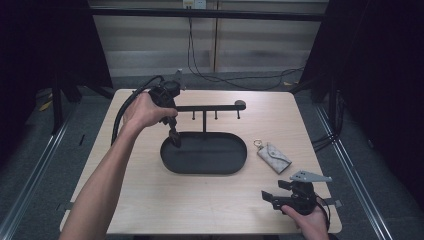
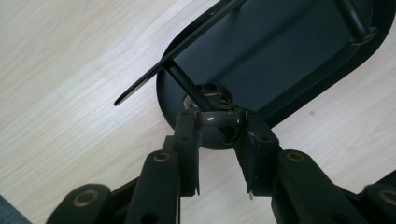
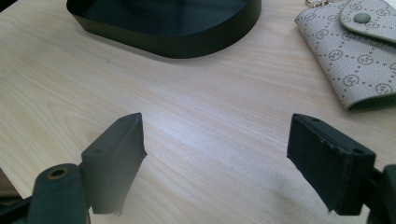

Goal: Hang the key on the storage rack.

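The person's left forearm reached diagonally forward from the lower left, the left hand (image 1: 142,111) wrapped around the left claw (image 1: 175,140), which pointed steeply downward. In the left gripper view its jaws stood close together, pinching a small dark rounded piece between their tips. The right hand (image 1: 310,220) sat low at the near right edge, holding the right claw (image 1: 270,198) roughly level and aimed leftward. Its jaws stood wide apart with nothing between them.
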`<control>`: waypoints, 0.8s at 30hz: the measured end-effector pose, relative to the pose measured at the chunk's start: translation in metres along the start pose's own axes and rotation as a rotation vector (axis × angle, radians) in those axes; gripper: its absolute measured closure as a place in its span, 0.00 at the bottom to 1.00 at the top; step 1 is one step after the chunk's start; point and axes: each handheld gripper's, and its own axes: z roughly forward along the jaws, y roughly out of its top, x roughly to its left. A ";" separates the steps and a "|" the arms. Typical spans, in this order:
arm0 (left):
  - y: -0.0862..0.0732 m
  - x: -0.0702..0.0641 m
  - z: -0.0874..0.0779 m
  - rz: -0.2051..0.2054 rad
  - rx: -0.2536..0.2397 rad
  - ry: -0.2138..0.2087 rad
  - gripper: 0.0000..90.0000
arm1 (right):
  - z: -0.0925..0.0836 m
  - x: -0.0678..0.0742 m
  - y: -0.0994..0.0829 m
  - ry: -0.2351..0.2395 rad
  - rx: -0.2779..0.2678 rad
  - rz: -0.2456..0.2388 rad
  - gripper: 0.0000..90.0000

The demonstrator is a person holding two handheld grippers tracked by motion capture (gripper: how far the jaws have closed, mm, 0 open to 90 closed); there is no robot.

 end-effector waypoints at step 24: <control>-0.005 0.001 0.000 -0.037 -0.032 -0.014 0.47 | 0.002 0.000 0.001 -0.002 0.009 0.002 0.21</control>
